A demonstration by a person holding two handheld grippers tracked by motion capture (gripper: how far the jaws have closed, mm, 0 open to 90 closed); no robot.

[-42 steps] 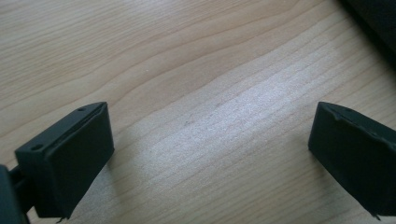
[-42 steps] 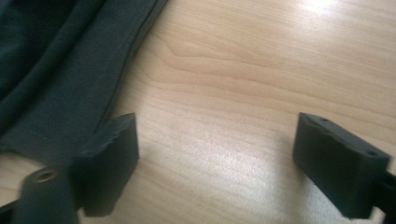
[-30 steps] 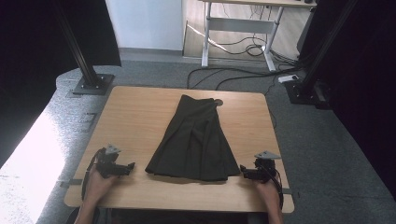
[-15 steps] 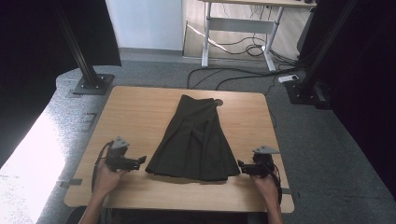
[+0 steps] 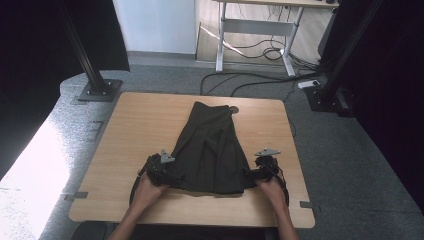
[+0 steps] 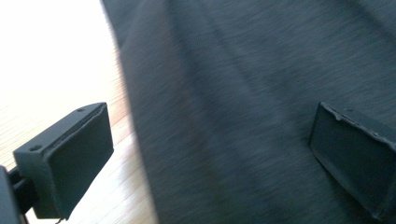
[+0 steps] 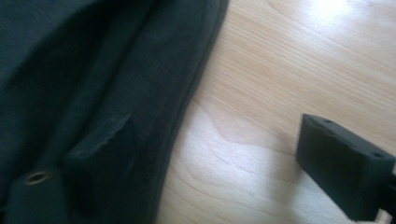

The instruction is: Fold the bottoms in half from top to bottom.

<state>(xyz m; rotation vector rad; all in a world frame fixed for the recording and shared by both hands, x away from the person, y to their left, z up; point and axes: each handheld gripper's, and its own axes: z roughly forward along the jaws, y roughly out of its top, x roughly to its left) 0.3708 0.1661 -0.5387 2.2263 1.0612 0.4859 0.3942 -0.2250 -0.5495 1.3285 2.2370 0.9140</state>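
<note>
Two grippers, one dark garment, one table; entries follow.

1. Dark garment (image 5: pixel 212 150): lies flat on the wooden table (image 5: pixel 135 130), narrow end away from the person, broad hem toward them. Its long axis runs from the near edge of the table toward the far edge, roughly down the middle.

2. Left gripper (image 5: pixel 167 176): sits at the near left corner of the hem. In the left gripper view its jaws stand wide apart, one over bare wood, the other over the cloth (image 6: pixel 261 116), so the garment's side edge runs between them. The pads do not press on the fabric.

3. Right gripper (image 5: pixel 250 173): sits at the near right corner of the hem, mirrored to the left one. In the right gripper view its jaws are likewise spread wide, one over the fabric (image 7: pixel 84 70), the other over the tabletop (image 7: pixel 280 84), with the stitched edge passing between. Nothing is clamped.

4. Governing relation: each corner of the hem lies inward from its own gripper, toward the garment's midline, and each hand is nearest its own corner. The two grippers face each other across the hem, at right angles to the long axis.

5. Judgement: the likely next move is to close on both corners; it depends on each lower jaw getting under the edge, not riding on top.
</note>
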